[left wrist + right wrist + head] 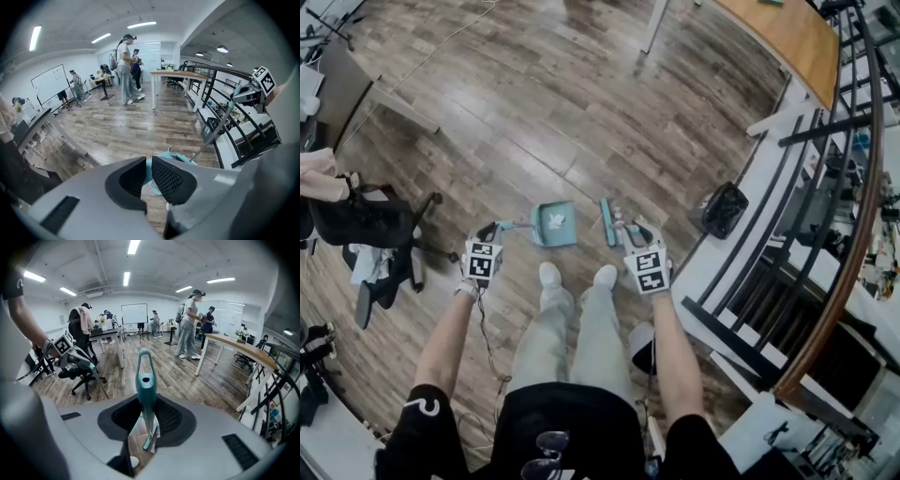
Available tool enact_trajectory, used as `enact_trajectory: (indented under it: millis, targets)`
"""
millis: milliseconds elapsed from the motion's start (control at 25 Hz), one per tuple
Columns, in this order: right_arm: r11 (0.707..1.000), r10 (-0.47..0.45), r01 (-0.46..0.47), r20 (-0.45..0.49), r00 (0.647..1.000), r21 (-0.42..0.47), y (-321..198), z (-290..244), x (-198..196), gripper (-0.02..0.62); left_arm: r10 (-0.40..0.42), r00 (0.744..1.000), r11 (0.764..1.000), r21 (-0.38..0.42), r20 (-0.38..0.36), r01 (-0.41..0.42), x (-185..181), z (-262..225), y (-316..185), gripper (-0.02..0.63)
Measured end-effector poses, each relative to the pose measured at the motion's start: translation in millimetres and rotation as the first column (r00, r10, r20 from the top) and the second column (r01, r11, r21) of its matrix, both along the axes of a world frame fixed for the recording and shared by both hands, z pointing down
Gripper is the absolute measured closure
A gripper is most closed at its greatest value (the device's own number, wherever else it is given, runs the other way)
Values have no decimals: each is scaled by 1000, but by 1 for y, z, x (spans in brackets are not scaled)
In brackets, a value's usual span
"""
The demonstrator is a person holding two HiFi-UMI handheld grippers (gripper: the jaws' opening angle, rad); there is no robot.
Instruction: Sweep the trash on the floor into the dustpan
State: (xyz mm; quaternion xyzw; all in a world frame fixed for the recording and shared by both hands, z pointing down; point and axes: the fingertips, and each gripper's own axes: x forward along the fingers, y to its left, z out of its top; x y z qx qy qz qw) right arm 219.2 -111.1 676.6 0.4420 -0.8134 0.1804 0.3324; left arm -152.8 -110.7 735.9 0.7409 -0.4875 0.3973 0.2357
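dustpan (553, 225) beside broom (607, 222), open floor (534, 112) beyond

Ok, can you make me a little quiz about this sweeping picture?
1. True or false: the right tongs are shut on the broom.
2. Which tongs hold the dustpan? A. left tongs B. right tongs
3. Fill in: the dustpan sits on a ____ floor.

Key: 1 true; 2 A; 3 wooden.
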Motion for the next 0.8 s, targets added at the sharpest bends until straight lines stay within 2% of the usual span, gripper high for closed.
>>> enact_trajectory:
  millis: [280,600,800]
  targets:
    - [998,19,-20,16,1000,59,-19,-27,23,511,-22,999,1000,-5,24,22,-2,-2,-4,581]
    - [987,108,-105,-20,994,121,-33,-55,97,511,-49,997,999,-4,63,49,0,0,-8,601]
    - [984,141,-129,-97,985,121,-27,-48,138,511,-67,995,998,2,77,67,2,-1,-14,604]
